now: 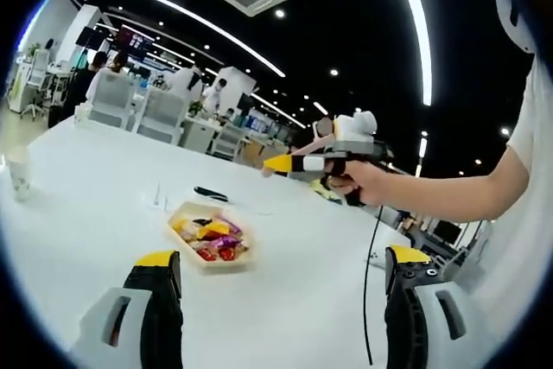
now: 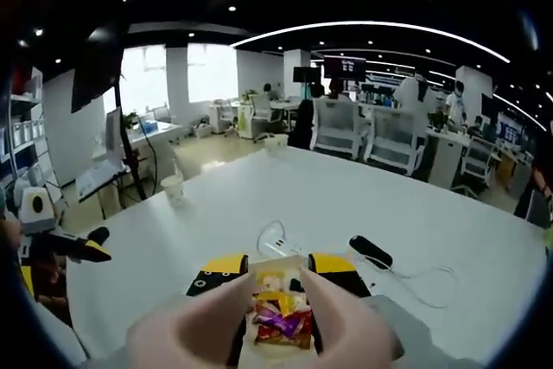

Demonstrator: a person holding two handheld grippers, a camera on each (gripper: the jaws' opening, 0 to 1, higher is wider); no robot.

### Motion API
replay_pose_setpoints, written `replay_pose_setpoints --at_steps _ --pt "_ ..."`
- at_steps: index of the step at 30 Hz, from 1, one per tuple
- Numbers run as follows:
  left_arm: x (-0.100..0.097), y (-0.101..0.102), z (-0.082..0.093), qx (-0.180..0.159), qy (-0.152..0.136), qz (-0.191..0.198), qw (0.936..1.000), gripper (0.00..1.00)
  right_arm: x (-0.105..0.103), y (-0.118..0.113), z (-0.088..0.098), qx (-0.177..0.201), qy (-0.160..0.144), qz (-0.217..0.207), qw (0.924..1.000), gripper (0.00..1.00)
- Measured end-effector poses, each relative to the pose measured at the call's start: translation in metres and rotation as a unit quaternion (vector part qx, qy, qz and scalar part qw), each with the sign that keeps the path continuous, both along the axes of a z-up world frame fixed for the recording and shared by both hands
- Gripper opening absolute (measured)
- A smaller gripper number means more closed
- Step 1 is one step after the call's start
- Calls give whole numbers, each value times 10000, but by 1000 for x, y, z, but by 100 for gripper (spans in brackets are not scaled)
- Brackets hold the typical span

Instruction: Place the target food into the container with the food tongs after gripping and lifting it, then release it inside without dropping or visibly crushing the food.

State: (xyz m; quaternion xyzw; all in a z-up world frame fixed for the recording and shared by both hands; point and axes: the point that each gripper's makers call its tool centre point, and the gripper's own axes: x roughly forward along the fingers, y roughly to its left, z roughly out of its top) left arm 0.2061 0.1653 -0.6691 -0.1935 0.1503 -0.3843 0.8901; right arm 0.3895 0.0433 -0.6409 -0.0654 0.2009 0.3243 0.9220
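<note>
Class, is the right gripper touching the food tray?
Apart. In the left gripper view the right gripper is held in a hand high above the table, with bare white tabletop between it and the tray.

Shallow cream container (image 1: 210, 246), rectangular, flat on white bench (image 1: 95, 179). Packed with mixed wrapped food (image 1: 213, 240): yellow, red, purple, orange pieces. Upright, open-topped. In right gripper view, framed between jaws at 6 o'clock, food (image 2: 278, 310) piled at centre. Tongs not identifiable.
</note>
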Motion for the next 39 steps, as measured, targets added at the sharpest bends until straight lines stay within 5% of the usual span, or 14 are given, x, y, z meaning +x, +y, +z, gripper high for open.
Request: replay_pose_setpoints --at_steps 13,21,29,39 --pt "-25 -9 7 -3 -75 -309 9995 98 -24 0 12 -38 -106 75 9999 27" --pt "-43 -2 15 -305 -62 -261 9992 98 -45 0 19 254 -111 -58 9996 27" --pt "-46 -3 24 -524 144 -319 9980 99 -57 -2 24 313 -115 -72 9994 27" --pt "-52 -12 33 -531 21 -432 9977 99 -70 -10 25 263 -208 -97 9994 28"
